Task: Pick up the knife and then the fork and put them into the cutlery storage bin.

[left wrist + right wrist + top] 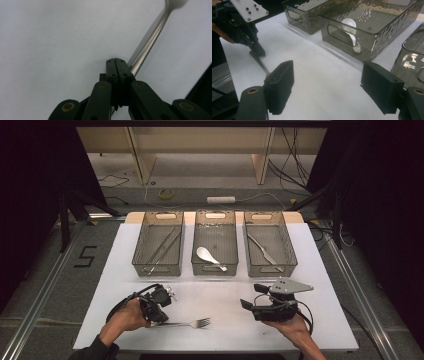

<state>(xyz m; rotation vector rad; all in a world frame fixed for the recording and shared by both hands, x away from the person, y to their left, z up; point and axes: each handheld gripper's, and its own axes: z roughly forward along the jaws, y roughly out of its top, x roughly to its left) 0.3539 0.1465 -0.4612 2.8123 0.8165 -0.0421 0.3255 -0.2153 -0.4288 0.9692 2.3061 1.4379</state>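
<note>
Fork (192, 323): flat on white table (220, 340), near front edge, tines pointing right. My left gripper (159, 318): tips down at handle end, jaws closed together; in left gripper view handle (147, 42) runs out just beside right jaw, touching; true pinch — cannot tell. My right gripper (250, 296): jaws wide apart, nothing between, well right of tines. Beyond: three bins; spoon (209, 256) in middle bin (215, 270).

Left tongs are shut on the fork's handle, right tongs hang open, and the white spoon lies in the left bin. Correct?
Not quite: the white spoon lies in the middle bin, as the high view shows. The left tongs are shut on the fork, and the right tongs are open.
</note>
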